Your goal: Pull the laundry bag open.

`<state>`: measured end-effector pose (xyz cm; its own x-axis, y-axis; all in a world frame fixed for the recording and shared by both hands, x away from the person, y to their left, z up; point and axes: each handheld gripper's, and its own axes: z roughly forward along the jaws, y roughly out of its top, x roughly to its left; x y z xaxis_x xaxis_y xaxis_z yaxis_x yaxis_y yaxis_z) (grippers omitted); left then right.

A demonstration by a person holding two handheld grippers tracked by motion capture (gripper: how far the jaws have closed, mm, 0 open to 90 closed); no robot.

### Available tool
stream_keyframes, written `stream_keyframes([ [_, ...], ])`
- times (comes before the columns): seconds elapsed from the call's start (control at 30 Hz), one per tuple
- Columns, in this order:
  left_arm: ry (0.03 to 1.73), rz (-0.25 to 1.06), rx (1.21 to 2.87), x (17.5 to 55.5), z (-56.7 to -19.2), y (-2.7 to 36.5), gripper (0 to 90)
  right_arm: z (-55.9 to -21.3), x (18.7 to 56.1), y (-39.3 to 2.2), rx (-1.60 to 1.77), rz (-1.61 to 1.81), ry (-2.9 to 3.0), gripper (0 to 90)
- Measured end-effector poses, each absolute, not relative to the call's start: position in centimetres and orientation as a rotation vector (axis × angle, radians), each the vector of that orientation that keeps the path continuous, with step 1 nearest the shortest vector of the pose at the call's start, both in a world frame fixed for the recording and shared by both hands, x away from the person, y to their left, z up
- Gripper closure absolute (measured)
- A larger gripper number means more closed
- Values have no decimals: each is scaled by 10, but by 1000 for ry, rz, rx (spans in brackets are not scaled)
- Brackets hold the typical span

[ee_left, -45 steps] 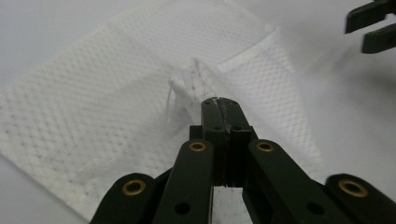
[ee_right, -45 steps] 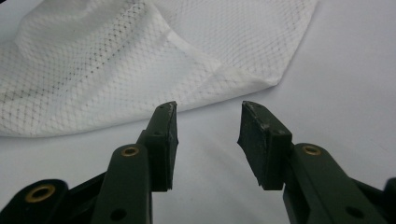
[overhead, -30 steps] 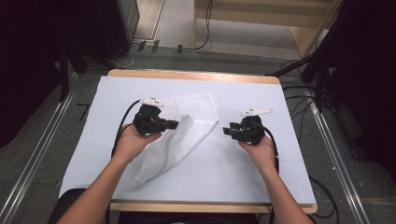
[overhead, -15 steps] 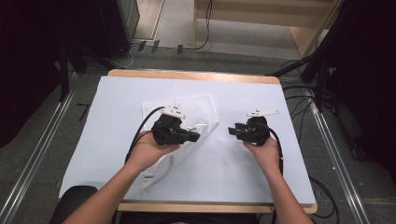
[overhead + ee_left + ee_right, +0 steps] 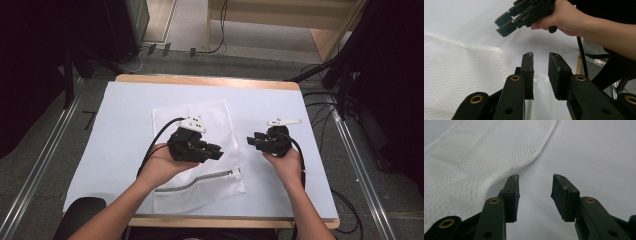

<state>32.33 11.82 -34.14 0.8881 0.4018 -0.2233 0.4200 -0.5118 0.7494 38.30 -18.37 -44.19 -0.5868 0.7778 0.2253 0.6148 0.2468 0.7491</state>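
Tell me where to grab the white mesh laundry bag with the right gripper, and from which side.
Take the mesh bag by its right long edge, probably above the zipper. That edge lies flat and free on the white table cover, nearest the right gripper, whose open jaws already point toward it. Come in low from the right and pinch the hem.

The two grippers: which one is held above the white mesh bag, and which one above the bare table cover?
The left gripper is above the white mesh bag. The right gripper is beside the bag, above the bare table cover.
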Motion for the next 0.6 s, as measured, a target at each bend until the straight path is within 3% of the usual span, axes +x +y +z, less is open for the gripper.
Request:
stream_keyframes([
  [0.6, 826, 60, 2130, 360, -367, 180, 642, -441, 393, -167, 1279, 1244, 2359, 593],
])
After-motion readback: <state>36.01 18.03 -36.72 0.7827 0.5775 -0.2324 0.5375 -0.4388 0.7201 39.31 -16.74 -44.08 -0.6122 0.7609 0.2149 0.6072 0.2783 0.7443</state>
